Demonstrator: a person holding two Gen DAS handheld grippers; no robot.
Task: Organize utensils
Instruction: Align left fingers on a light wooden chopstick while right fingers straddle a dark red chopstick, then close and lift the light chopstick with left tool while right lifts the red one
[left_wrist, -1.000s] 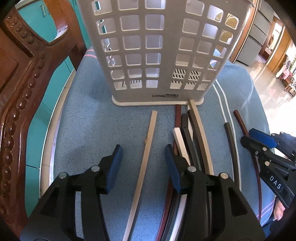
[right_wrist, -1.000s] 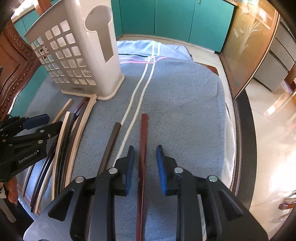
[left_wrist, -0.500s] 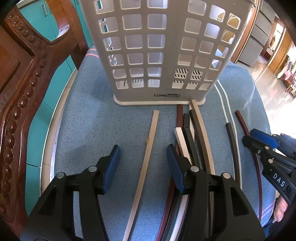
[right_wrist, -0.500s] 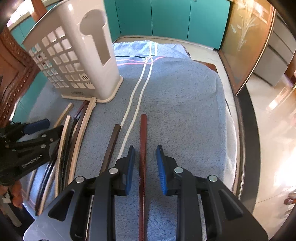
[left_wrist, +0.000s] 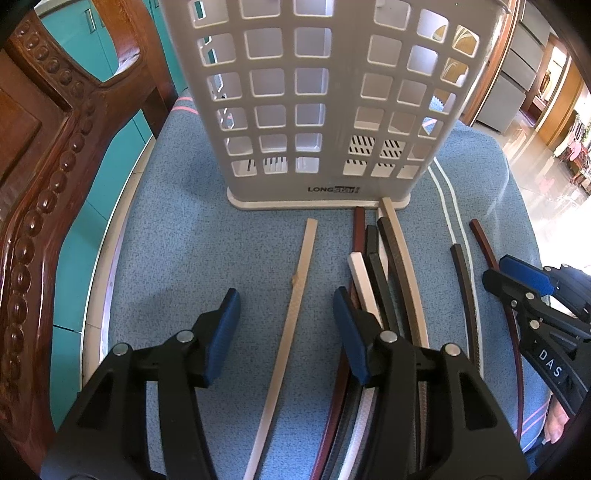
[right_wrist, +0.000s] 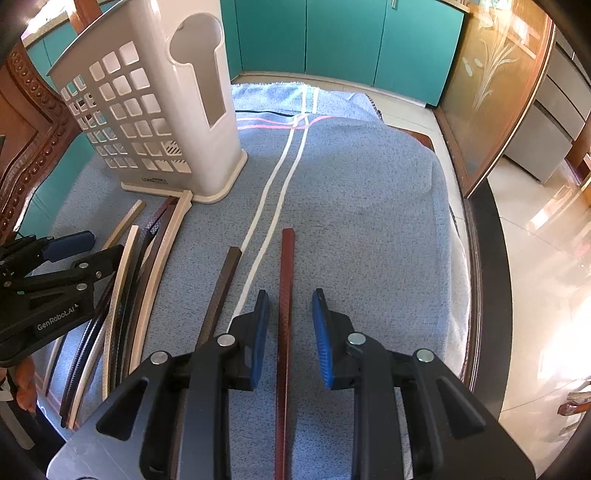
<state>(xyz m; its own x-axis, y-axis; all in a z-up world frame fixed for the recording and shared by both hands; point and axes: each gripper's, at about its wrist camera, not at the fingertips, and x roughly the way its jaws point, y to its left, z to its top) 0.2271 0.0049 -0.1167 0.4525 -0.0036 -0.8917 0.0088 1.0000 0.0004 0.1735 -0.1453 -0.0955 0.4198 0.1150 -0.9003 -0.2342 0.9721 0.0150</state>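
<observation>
On the blue terry towel (right_wrist: 362, 177) with its pair of white stripes, a tall white plastic basket with a square-hole lattice (left_wrist: 325, 99) stands upright near the far left of the table. Just in front of its base lies a loose bundle of long flat sticks (beige, white, black and dark brown) (left_wrist: 388, 258), the tips of two or three touching or almost touching the basket's foot.

One pale beige stick (left_wrist: 299, 284) lies by itself to the left of that bundle. The left gripper (left_wrist: 286, 310) hangs over it with its blue-padded fingers spread wide, one on each side of the stick and clear of it; the right-hand finger sits over the edge of the bundle.

Further right, a black-brown stick (right_wrist: 221, 291) lies beside the towel's white stripes, and a reddish-brown stick (right_wrist: 285, 295) lies just past them, well apart from the bundle. The right gripper (right_wrist: 288, 317) is placed around this reddish-brown stick, its fingers parted with a gap on both sides, so nothing is gripped; whether the pads reach down to the towel cannot be told.

Each gripper shows at the edge of the other's view. A carved dark wooden chair back (left_wrist: 44, 184) rises at the left, and teal cabinet doors (right_wrist: 332, 40) line the wall behind the table.
</observation>
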